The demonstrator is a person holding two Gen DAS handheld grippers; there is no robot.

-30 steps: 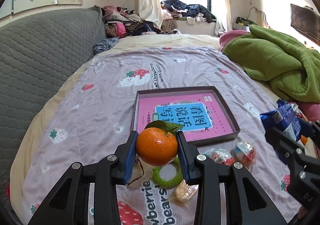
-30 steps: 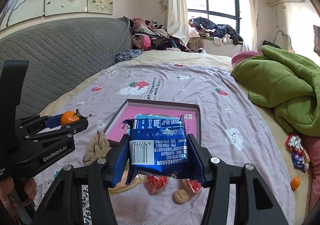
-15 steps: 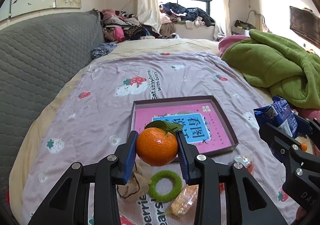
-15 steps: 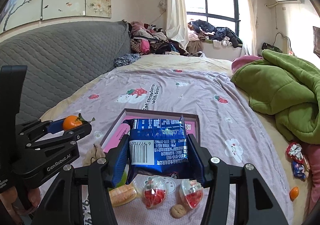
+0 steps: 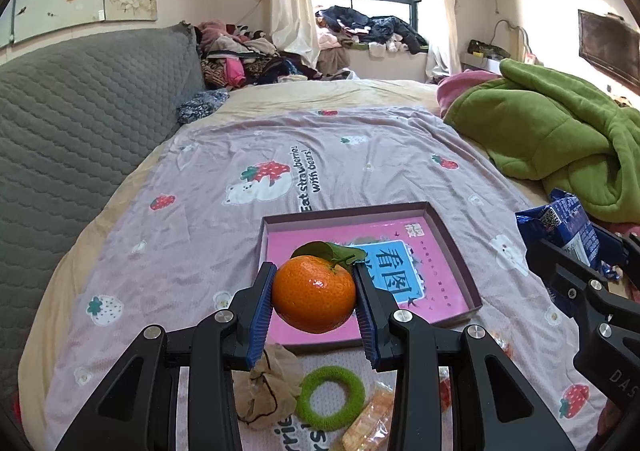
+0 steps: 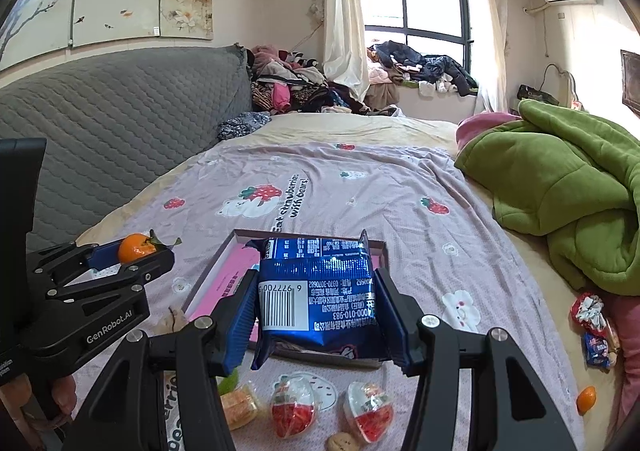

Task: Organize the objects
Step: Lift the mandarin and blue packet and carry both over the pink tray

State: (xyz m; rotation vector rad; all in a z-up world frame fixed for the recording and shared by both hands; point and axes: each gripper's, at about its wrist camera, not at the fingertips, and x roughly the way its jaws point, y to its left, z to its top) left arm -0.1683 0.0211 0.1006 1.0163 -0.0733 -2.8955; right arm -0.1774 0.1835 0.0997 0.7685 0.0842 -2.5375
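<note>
From the left, a grey quilted headboard (image 5: 80,139) runs along the bed, and the lilac strawberry sheet (image 5: 224,235) spreads out from it. The left tool (image 5: 314,293) is clenched on a mandarin (image 5: 314,299): both blue pads press its sides and the fruit hangs clear of the bed, its leaf pointing away. It sits over the near left corner of a shallow box (image 5: 456,247) with a pink book lying flat inside. Below that tool, on the sheet just in front of the box, lie a crumpled brown wrapper (image 5: 266,387), a green ring (image 5: 332,397) and a small orange packet (image 5: 370,419), close together.

Further right, the right tool (image 6: 316,309) grips a blue snack bag (image 6: 320,291) between its pads, barcode facing the camera. The bag is held above the near edge of the box (image 6: 382,251), covering most of it in that view. Under it on the sheet are two clear egg-shaped capsules (image 6: 292,411) with red inside and a round biscuit (image 6: 340,443). In the same view the left tool (image 6: 132,251) shows at the left with the mandarin (image 6: 136,249), a hand (image 6: 60,391) beneath it.

At the far right a green blanket (image 6: 568,203) is heaped up, with a few wrapped sweets (image 6: 592,315) and another small mandarin (image 6: 586,399) near the bed's edge.
</note>
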